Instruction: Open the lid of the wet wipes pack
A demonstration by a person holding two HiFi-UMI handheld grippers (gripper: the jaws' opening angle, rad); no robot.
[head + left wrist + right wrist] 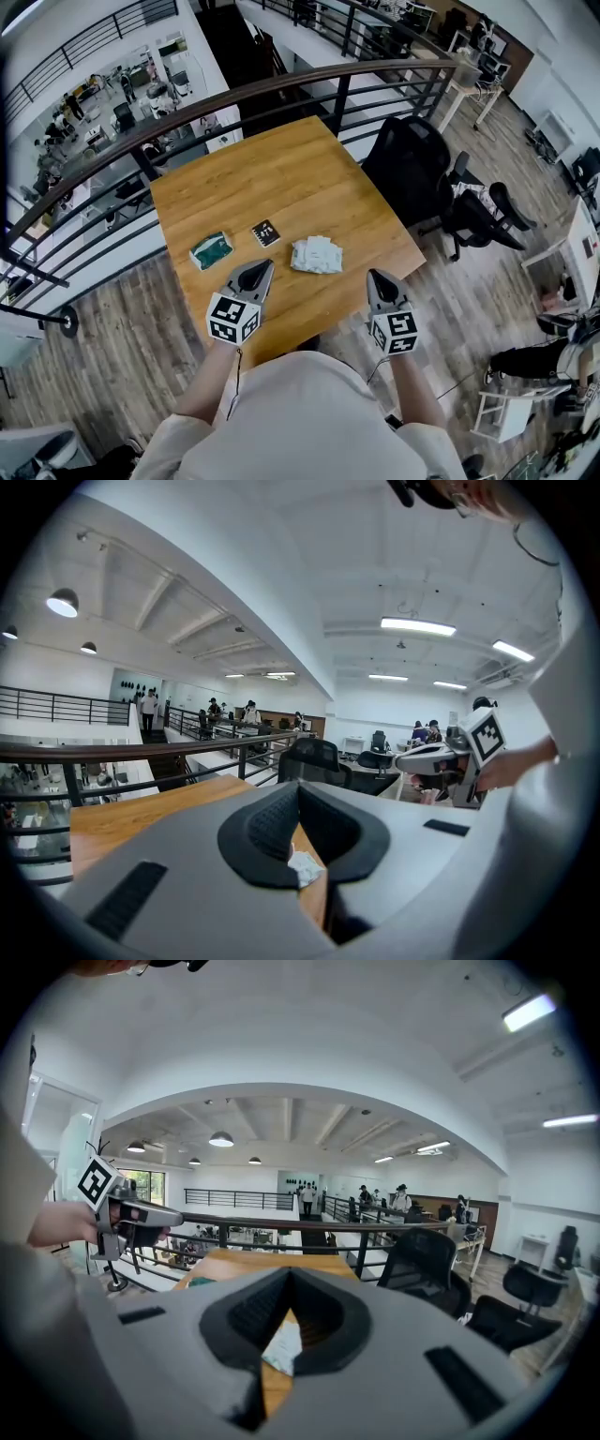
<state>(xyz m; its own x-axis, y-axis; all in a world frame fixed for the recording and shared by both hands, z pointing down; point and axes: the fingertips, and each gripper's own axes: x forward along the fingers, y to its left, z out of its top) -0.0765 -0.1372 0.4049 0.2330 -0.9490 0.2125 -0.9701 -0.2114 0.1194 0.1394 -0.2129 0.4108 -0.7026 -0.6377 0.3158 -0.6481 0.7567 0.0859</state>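
Both tongs closed and empty, held short of the table's near edge

Head view: the left gripper (266,266) and right gripper (373,276) hang over the near edge of the table (281,169), touching nothing. A green pack (211,249), which I take for the wet wipes pack, lies close to the left edge. A white crumpled bundle (317,254) lies by the middle of the near edge, and a black card (265,232) lies between them.

Left gripper view: the jaws are pressed together on nothing, with the white bundle (305,865) showing beneath them.

Right gripper view: the same, shut and empty, with the bundle (281,1346) below.

Risk: both tongs point nearer the bundle than the pack. Prising the lid without pinning the light pack could skid it off the left edge.
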